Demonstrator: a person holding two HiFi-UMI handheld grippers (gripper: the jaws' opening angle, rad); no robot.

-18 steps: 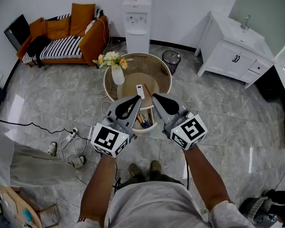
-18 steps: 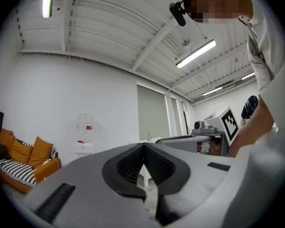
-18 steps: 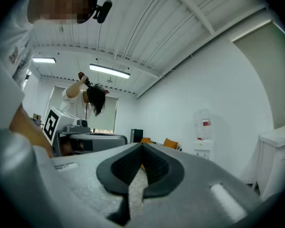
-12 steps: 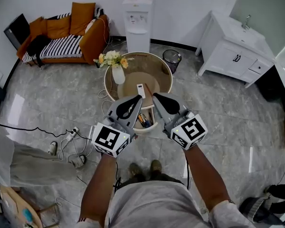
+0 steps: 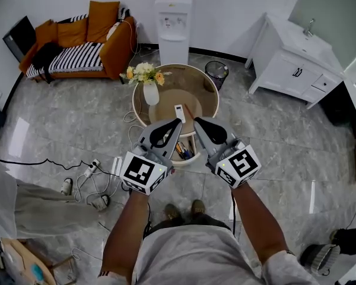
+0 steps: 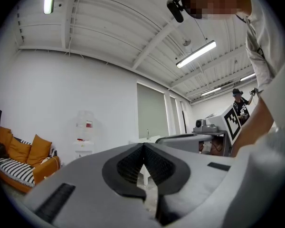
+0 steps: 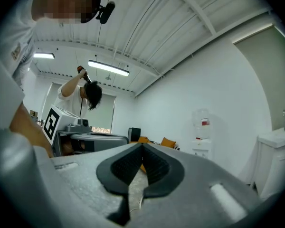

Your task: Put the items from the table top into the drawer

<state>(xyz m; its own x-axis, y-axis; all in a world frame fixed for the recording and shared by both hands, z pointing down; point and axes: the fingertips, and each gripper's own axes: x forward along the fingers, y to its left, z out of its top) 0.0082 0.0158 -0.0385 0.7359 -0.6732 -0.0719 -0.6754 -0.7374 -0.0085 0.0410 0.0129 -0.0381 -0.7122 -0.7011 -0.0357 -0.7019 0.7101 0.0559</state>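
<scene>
A round glass-topped table [image 5: 209,97] stands in front of me in the head view. On it lie a white remote control [image 5: 178,113] and a thin brown stick-like item [image 5: 188,110], beside a white vase of flowers [image 5: 150,92]. Under the table's near edge an open drawer [image 5: 186,157] holds several pens. My left gripper [image 5: 177,122] [image 6: 143,146] and right gripper [image 5: 196,121] [image 7: 142,146] are held level side by side above the drawer. Both are shut, with nothing between the pads.
An orange sofa [image 5: 77,43] stands far left, a water dispenser [image 5: 175,25] behind the table, a black waste bin [image 5: 215,74] beside it, and a white sink cabinet [image 5: 293,64] at right. Cables and a power strip [image 5: 104,174] lie on the floor to the left.
The whole head view has shifted slightly. Both grippers stay shut and side by side over the drawer, and nothing on the table has moved.
</scene>
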